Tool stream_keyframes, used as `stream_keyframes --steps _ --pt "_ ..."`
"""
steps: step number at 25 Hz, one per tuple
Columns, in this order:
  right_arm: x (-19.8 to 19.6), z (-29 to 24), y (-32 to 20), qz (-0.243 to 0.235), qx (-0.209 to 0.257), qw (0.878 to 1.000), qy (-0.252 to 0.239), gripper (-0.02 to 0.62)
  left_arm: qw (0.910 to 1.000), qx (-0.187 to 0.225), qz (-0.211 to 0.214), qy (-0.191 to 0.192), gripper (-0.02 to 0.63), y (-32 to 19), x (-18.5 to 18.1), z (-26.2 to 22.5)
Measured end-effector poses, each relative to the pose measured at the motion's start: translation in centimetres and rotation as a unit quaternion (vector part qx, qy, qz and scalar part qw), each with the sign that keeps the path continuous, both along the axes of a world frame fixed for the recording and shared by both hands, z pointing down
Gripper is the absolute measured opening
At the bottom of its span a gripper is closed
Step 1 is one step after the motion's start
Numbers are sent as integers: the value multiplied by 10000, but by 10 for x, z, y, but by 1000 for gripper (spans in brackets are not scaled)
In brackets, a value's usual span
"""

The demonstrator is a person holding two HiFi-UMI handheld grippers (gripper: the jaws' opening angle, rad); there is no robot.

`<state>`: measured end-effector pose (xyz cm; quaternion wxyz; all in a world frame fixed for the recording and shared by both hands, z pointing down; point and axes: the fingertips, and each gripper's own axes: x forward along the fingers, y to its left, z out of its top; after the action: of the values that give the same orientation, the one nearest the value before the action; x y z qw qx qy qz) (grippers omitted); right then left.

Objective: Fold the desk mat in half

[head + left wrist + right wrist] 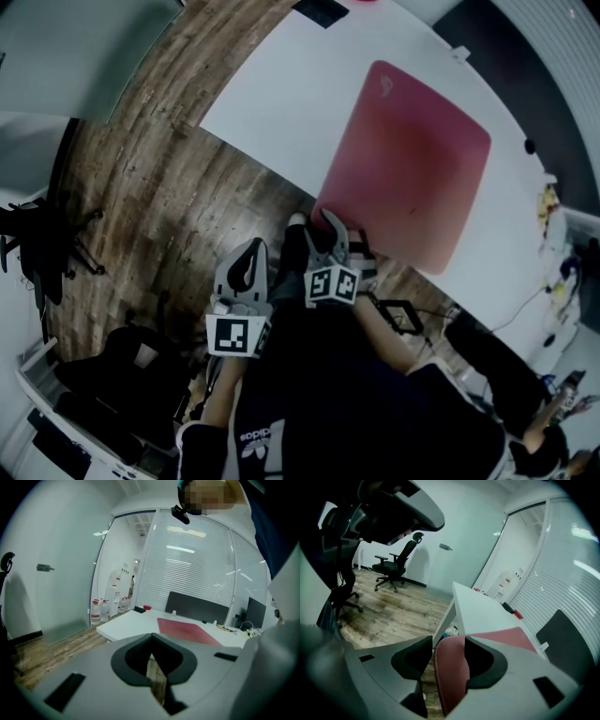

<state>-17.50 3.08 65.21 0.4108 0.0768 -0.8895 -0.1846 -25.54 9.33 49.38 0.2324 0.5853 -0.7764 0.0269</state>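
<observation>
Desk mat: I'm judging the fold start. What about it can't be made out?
- Head view: the desk mat's near corner is covered by the right gripper.
- Head view: the mark at its far corner is too small to read.
- Right gripper view: the gripper's body hides most of it.
- Left gripper view: far off, seen nearly edge-on, so surface detail is lost.

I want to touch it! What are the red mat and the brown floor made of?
The desk mat looks like soft matte leather or leatherette: its overhanging corner bends and shows edge stitching. The floor looks like wood planks or laminate, with visible grain.
</observation>
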Motion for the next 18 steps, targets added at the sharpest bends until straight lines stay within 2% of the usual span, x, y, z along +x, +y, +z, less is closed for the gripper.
stream_keyframes --steps 5,11,18 --pt "2 7 -2 -326 592 9974 247 196 10000 10 39 9 3 -2 0 0" --pt "6 9 -2 -596 1081 9909 544 201 9999 57 126 14 3 -6 0 -2" --pt "4 4 -7 -317 878 9949 379 201 9996 -15 285 -70 3 -5 -2 0"
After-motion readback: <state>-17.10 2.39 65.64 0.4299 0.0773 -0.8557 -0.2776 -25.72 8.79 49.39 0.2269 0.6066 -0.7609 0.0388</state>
